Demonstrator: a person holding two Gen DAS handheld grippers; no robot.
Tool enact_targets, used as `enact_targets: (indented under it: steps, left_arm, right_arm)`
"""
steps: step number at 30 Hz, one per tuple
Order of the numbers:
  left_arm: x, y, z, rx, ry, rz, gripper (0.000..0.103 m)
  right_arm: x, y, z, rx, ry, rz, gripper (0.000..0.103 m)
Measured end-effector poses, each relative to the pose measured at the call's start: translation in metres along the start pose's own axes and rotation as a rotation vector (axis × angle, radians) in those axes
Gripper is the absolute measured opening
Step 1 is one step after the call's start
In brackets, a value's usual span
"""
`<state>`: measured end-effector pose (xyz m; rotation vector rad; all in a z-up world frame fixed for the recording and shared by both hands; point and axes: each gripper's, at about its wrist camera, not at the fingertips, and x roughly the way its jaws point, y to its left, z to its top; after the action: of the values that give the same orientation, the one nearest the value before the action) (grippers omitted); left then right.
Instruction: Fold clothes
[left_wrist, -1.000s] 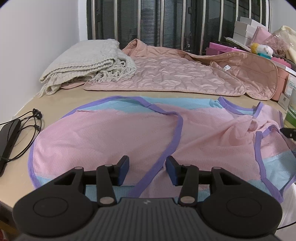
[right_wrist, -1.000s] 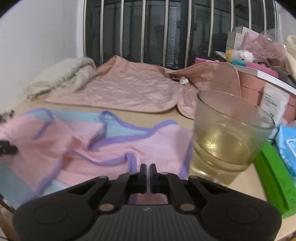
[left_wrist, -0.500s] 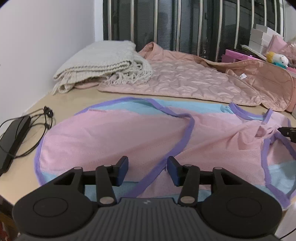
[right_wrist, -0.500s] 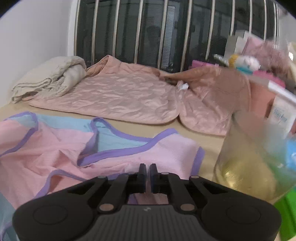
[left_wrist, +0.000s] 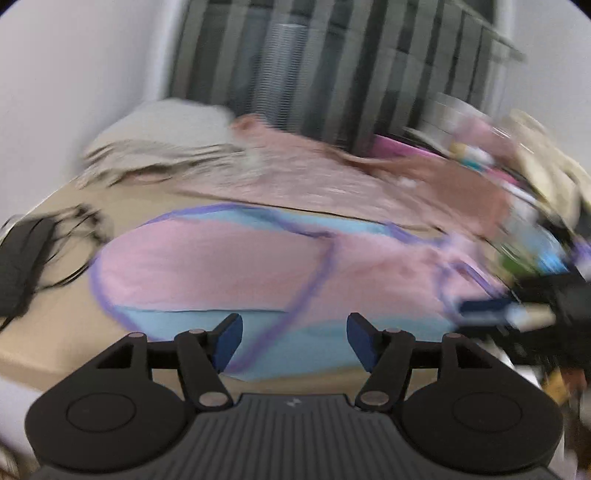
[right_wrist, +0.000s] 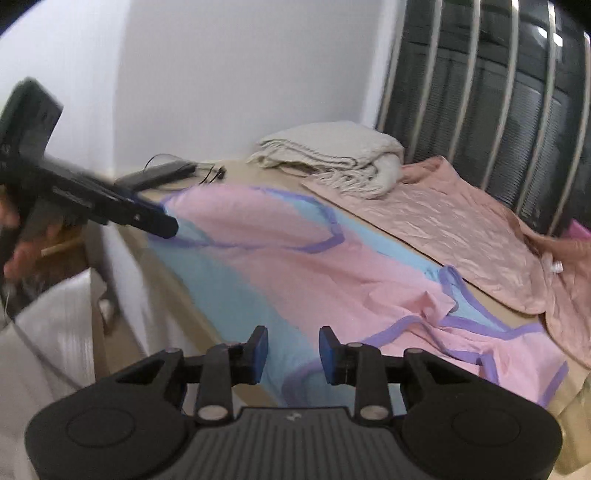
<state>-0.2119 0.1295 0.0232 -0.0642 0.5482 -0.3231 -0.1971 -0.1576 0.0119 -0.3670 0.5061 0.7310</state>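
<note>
A pink and light-blue garment with purple trim lies spread flat on the tan table; it also shows in the right wrist view. My left gripper is open and empty, above the garment's near blue hem. In the right wrist view the left gripper reaches in from the left over the garment's far corner. My right gripper is open and empty, above the near blue edge of the garment. The left wrist view is blurred by motion; the right gripper shows there at the garment's right end.
A folded cream knit blanket and a pink quilted cover lie at the back by the window bars. A black device with cables sits at the table's left. Clutter fills the right side. The table's front edge drops off.
My right gripper has opened and let go of the garment, and swung left away from the glass. My left gripper has opened wider and pulled back toward the near hem.
</note>
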Motion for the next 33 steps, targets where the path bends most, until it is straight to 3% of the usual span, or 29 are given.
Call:
enact_targets:
  steps: [3,6,9,11,12,14,17,21,24,27,29,33]
  left_arm:
    - [0.006,-0.020,-0.008,0.190,0.051,-0.039,0.064]
    - [0.016,-0.030,-0.015,0.357,0.072,-0.016,0.064]
    - [0.025,-0.027,-0.018,0.450,0.110,-0.011,0.063]
    - [0.028,-0.026,-0.021,0.495,0.120,-0.011,0.062]
    - [0.028,-0.025,-0.021,0.503,0.117,-0.015,0.059]
    - [0.025,-0.023,-0.022,0.511,0.112,-0.027,0.050]
    - [0.015,-0.022,-0.017,0.515,0.120,-0.065,0.002]
    - [0.008,-0.018,0.001,0.558,0.143,-0.123,0.000]
    - [0.012,-0.009,0.029,0.584,0.112,-0.154,0.000]
    - [0.026,0.002,0.067,0.549,0.065,-0.178,0.000]
    - [0.046,0.009,0.089,0.501,0.080,-0.197,0.000]
    - [0.104,0.018,0.095,0.419,0.179,-0.062,0.008]
  right_arm:
    - [-0.015,-0.012,-0.009,0.007,-0.031,0.064,0.040]
    - [-0.020,-0.005,-0.010,-0.083,-0.046,0.067,0.040]
    - [-0.016,0.010,-0.012,-0.207,-0.020,0.023,0.037]
    - [-0.008,0.014,-0.013,-0.249,0.014,-0.019,0.026]
    - [-0.004,0.012,-0.013,-0.251,0.026,-0.014,0.006]
    - [-0.007,0.010,-0.014,-0.232,0.040,0.017,0.003]
    - [-0.015,0.007,-0.017,-0.223,0.037,0.035,0.002]
    - [-0.028,-0.007,-0.007,-0.183,-0.006,0.035,0.002]
    - [-0.021,-0.023,0.013,-0.184,-0.034,-0.036,0.002]
    - [-0.003,-0.038,0.041,-0.186,-0.056,-0.082,0.002]
    - [0.021,-0.044,0.059,-0.209,-0.046,-0.113,0.002]
    - [0.081,-0.046,0.064,-0.243,0.042,-0.272,0.006]
